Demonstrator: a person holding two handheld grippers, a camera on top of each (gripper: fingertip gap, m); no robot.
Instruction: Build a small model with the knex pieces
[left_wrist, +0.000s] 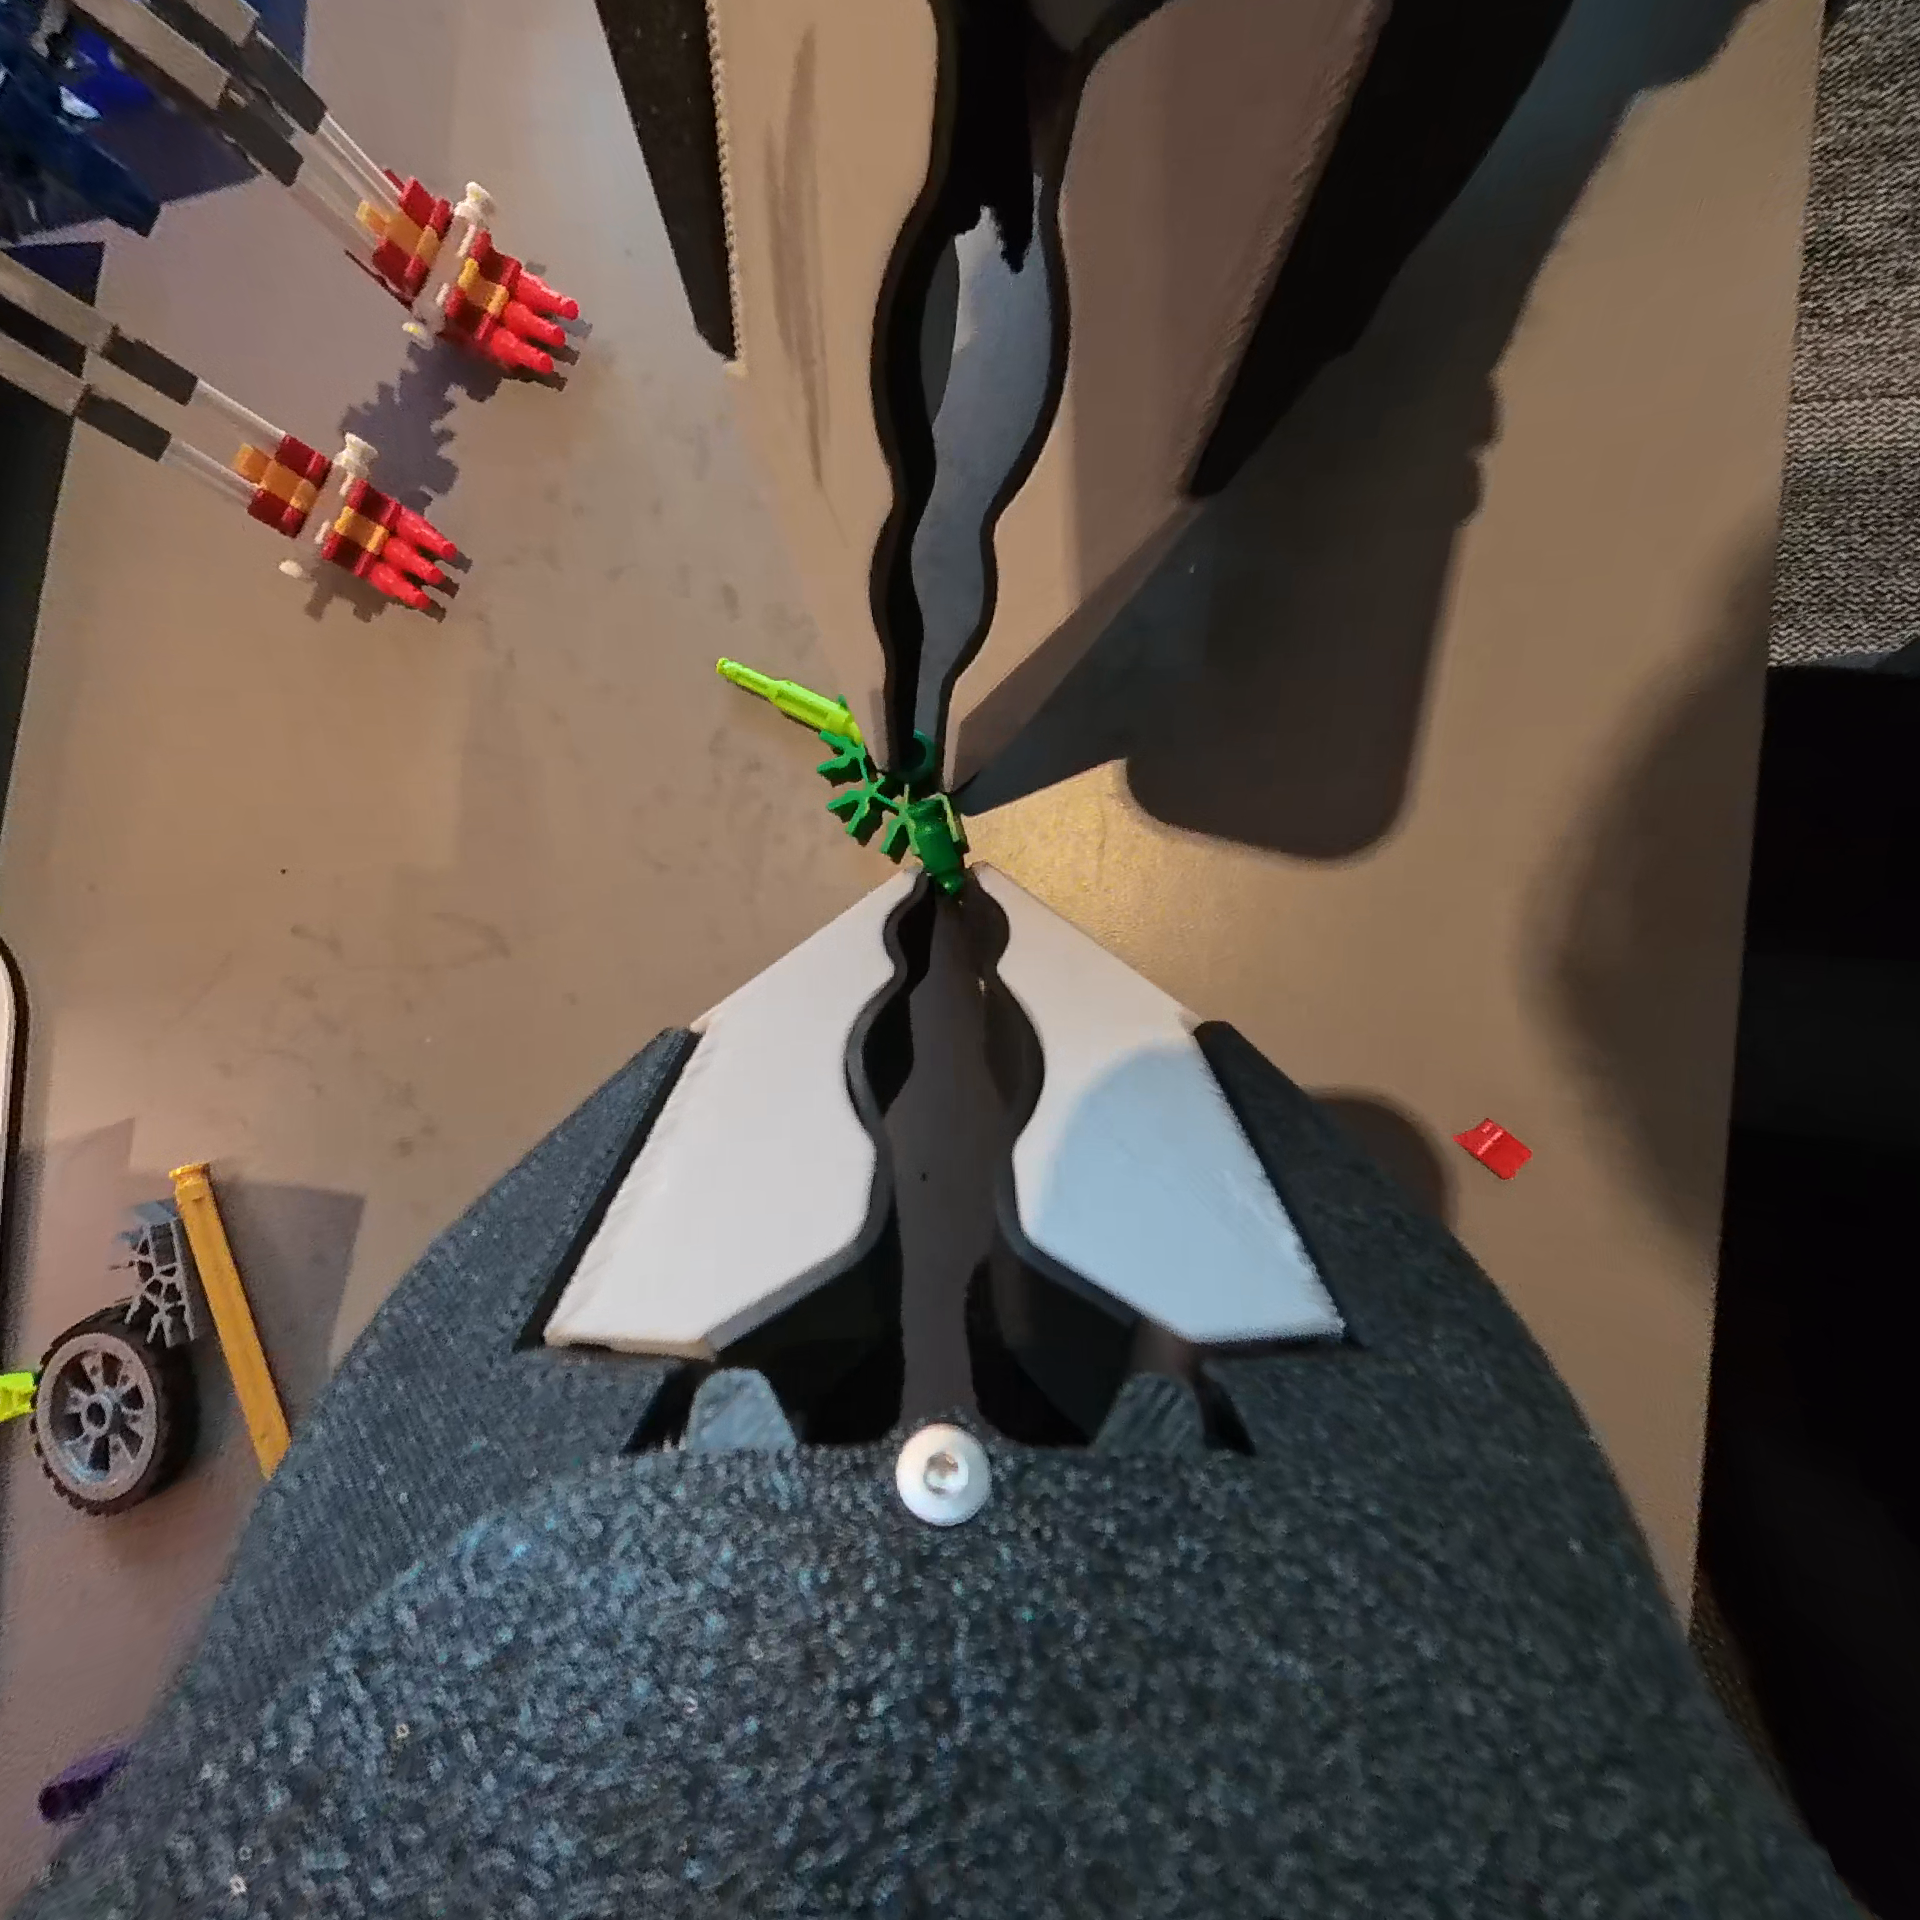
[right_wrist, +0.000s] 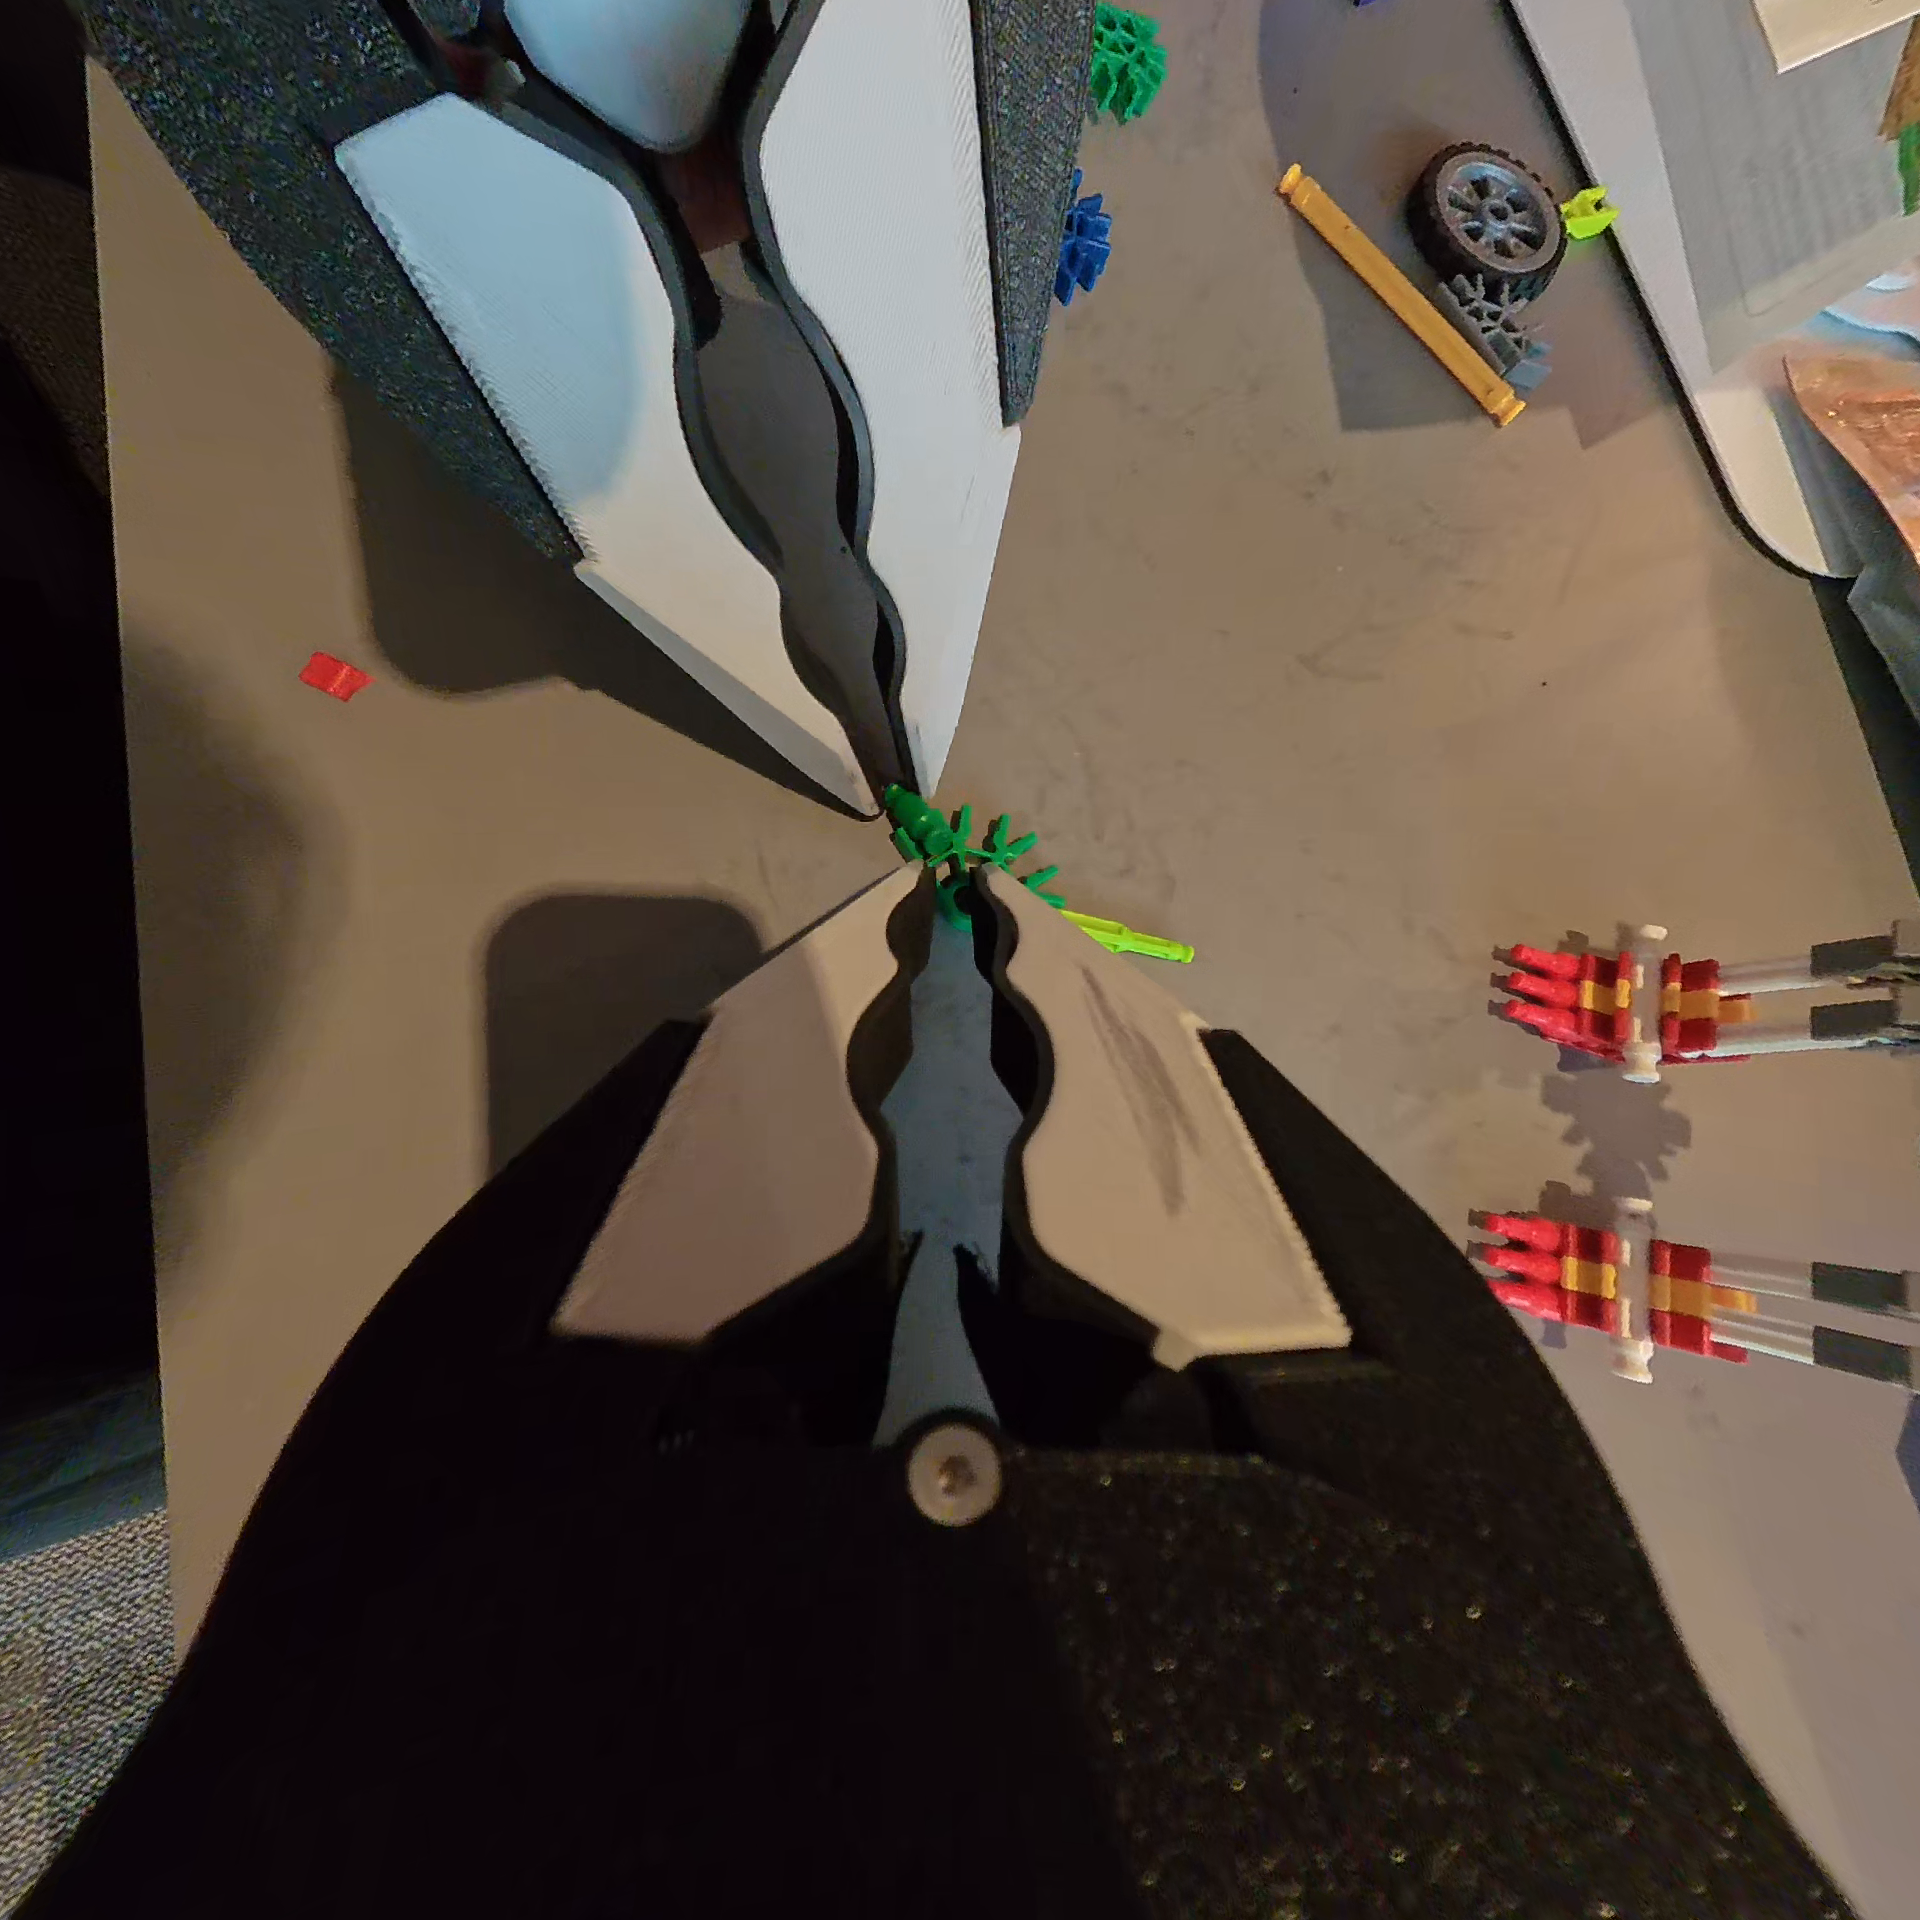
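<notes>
My left gripper (left_wrist: 948, 881) is shut on a short dark green rod (left_wrist: 935, 836). The rod plugs into a green snowflake-shaped connector (left_wrist: 857, 795). My right gripper (right_wrist: 954, 891) is shut on that connector (right_wrist: 997, 847). The two grippers meet tip to tip a little above the tan table (left_wrist: 520, 883). A lime-green rod (left_wrist: 779, 691) sticks out of the connector's far side; it also shows in the right wrist view (right_wrist: 1138, 940). In the right wrist view the left gripper (right_wrist: 896, 792) comes in from the top, on the green rod (right_wrist: 916, 823).
Two red, yellow and white assemblies on clear rods (left_wrist: 416, 270) (left_wrist: 343, 520) lie to one side. A grey wheel (right_wrist: 1491, 223) with a grey connector and a yellow rod (right_wrist: 1397, 296) lies near a white tray edge (right_wrist: 1662, 312). A small red piece (left_wrist: 1493, 1148), and blue (right_wrist: 1086, 244) and green connectors (right_wrist: 1127, 62), lie on the table.
</notes>
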